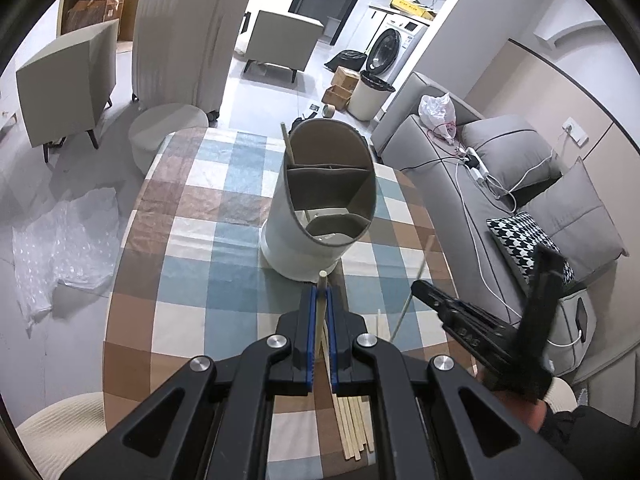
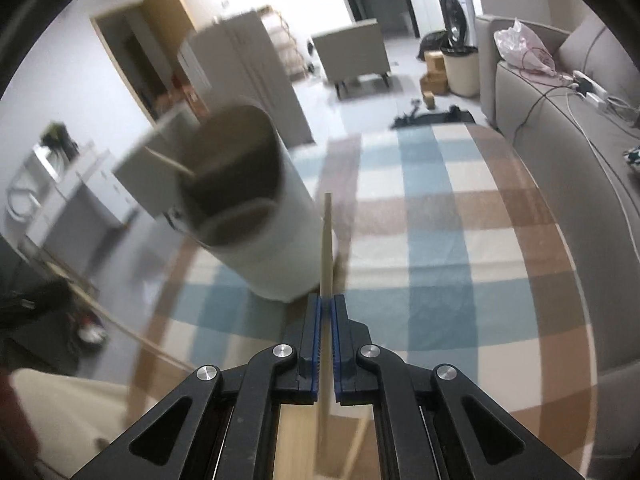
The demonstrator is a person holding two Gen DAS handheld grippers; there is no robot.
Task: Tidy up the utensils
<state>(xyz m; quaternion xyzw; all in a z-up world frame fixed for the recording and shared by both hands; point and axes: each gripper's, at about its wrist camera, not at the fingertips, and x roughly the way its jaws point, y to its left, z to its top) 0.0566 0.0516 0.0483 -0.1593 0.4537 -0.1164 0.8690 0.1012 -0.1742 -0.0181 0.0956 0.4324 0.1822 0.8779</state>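
Here both hand-held grippers, left [image 1: 320, 312] and right [image 2: 327, 320], are each pinching a thin, pale wooden chopstick [image 1: 321, 300] just before the white divided cylindrical holder [image 1: 320, 200]; light, stiff and slippery, it is probably best clamped mid-length.

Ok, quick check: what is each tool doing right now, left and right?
Left tool: closed on a wooden chopstick.
Right tool: closed on another wooden chopstick, the utensil holder just ahead.
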